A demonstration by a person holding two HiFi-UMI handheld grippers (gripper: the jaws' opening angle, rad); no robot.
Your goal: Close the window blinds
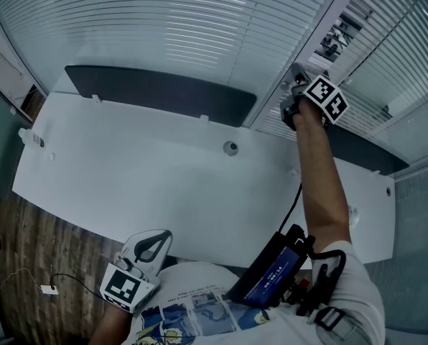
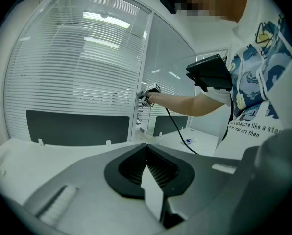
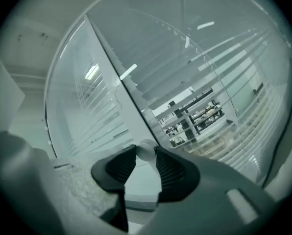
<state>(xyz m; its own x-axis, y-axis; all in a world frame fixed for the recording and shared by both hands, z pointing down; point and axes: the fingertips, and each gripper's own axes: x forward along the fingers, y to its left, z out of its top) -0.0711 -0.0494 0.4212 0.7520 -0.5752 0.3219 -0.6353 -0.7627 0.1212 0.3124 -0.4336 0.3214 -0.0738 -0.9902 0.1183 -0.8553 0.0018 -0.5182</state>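
Far left, a strip of wood floor [image 1: 27,264]. Next to it, low and close to the shirt, the left gripper [image 1: 162,237], just short of the near edge of the white desk [image 1: 128,171] and facing the window. Jaws together tip to tip in the left gripper view, nothing between them. Along the desk's far edge, a dark upright panel [image 1: 156,92]. Behind it, blinds [image 1: 164,27] over the left pane, slats horizontal. Right of the panel, a pale post [image 1: 271,92] between the two panes. Beside that post, at the end of an outstretched arm and well apart from the other hand, the right gripper [image 1: 297,77]. In the right gripper view, ribbed pads [image 3: 173,170] drawn narrow onto a white wand [image 3: 145,151], its rounded end pinched between the tips and touching both, the rest running down along the right-hand pad. Farther right, the second pane's slats [image 1: 404,56], tilted open enough to show shelves [image 3: 195,114] beyond the glass. Lower right, strapped to the upper arm near the shirt, a dark device [image 1: 271,268], with a black lead [image 1: 293,205] running up along the forearm.
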